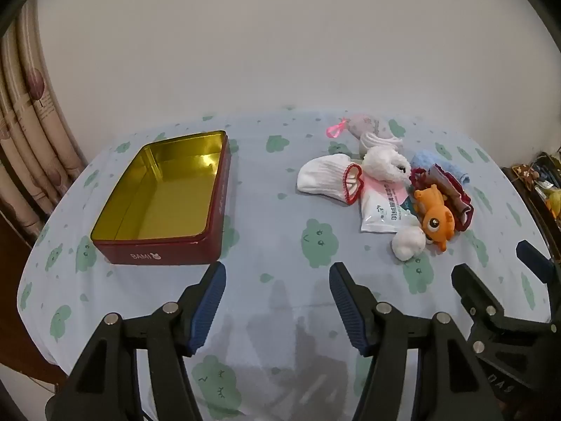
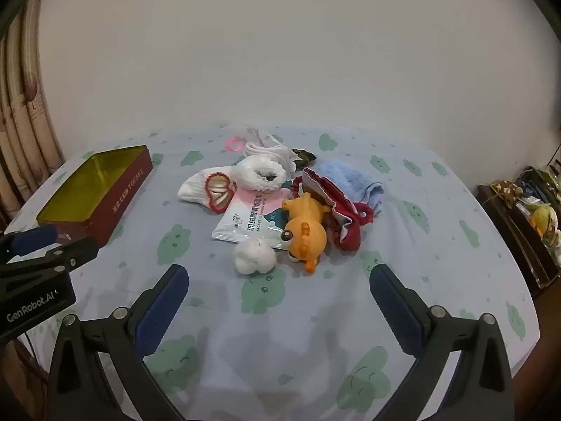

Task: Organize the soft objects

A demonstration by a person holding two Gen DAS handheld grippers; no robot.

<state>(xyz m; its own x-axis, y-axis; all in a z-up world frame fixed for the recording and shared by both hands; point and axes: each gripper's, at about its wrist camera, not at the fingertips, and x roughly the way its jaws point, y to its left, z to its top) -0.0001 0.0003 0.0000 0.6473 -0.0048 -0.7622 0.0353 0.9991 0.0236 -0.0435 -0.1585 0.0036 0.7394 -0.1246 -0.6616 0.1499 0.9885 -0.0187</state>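
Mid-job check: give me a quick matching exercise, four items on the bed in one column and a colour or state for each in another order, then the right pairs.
Column one:
1. tin box
2. small towel
3. squishy toy
4. white sock

Column two:
A. orange, lying at the near edge of the pile
B. red-trimmed cuff, at the pile's side nearest the box
C. light blue, at the far side of the pile
D. open, nothing inside, gold lining showing

Pairs: 1-D, 2-C, 3-A, 4-B
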